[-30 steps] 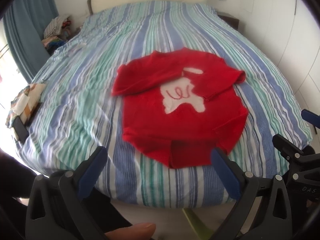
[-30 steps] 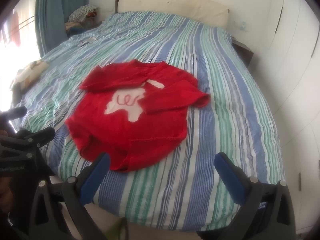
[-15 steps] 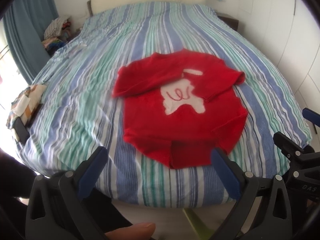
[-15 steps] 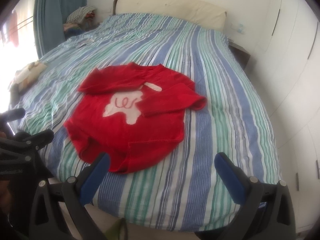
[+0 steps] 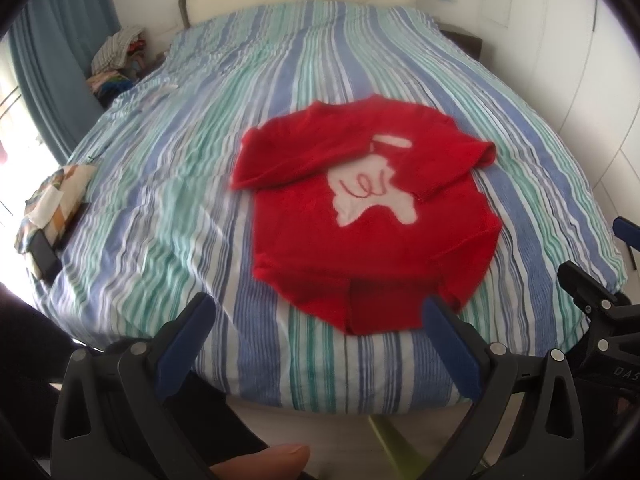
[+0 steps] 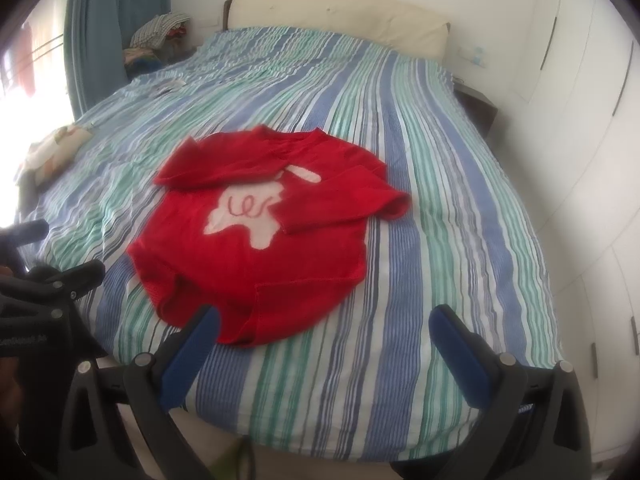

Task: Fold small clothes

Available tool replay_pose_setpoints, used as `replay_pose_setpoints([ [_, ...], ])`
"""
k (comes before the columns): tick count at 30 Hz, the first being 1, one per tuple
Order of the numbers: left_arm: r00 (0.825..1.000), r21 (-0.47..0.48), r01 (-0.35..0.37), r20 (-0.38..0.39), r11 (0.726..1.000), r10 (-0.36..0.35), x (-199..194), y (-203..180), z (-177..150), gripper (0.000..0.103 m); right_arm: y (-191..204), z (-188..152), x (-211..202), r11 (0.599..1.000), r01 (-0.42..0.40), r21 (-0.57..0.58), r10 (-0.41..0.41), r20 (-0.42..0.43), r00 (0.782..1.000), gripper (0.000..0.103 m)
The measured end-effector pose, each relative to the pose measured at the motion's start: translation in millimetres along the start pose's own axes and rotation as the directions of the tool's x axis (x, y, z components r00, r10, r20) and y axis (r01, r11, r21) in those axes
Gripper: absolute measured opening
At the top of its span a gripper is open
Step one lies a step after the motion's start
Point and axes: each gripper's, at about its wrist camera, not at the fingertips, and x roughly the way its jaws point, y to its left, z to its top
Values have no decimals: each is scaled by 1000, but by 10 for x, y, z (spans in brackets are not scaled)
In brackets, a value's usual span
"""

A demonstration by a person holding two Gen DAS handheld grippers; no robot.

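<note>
- Sweater [image 5: 360,216]: red cloth, soft and fuzzy, matt, with a white fleecy patch [image 5: 374,196] on the chest.
- Bedcover [image 5: 168,200]: thin striped cloth, matt and lightly crinkled.
- Left gripper [image 5: 316,320]: matt black plastic frame, small shiny metal rivets, smooth blue pads [image 5: 186,346].
- Right gripper [image 6: 324,328]: the same black plastic and blue pads.
- Headboard [image 6: 340,16]: cream padded upholstery, smooth.
- Curtain [image 6: 96,32]: blue cloth, matt.
- Wardrobe [image 6: 580,100]: smooth white doors.

bright daylight, blown out at left edge beside blue fabric curtain [image 6: 94,36] | soft shadows | heavy fisheye bend, dark vignette in corners | slight blur on red knitted sweater with white patch [image 5: 368,208] | striped blue-green bedcover [image 6: 400,128] edges smeared
</note>
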Motion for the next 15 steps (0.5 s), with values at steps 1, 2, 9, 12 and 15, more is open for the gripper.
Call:
replay_pose_setpoints([
  [1,1000,-2,0,1,1000,0,-2,10,1,103,-3,-2,-1,1000,2,0,-2,0,1000,103],
  [2,1000,-5,2,1,1000,-2,-2,16,2,103,-6,3,-5,1000,3,1,-3,0,1000,103],
  [9,1000,-25,-11,6,1000,11,-2,98,5,103,-33,12,-12,1000,14,7,-14,4,1000,103],
  [12,1000,-40,-15,-1,999,15,14,170,-2,103,-50,15,-11,1000,18,9,-18,4,1000,103],
  [15,1000,-56,-21,-7,998,20,35,258,-18,103,-48,18,-8,1000,21,9,-21,3,1000,103],
])
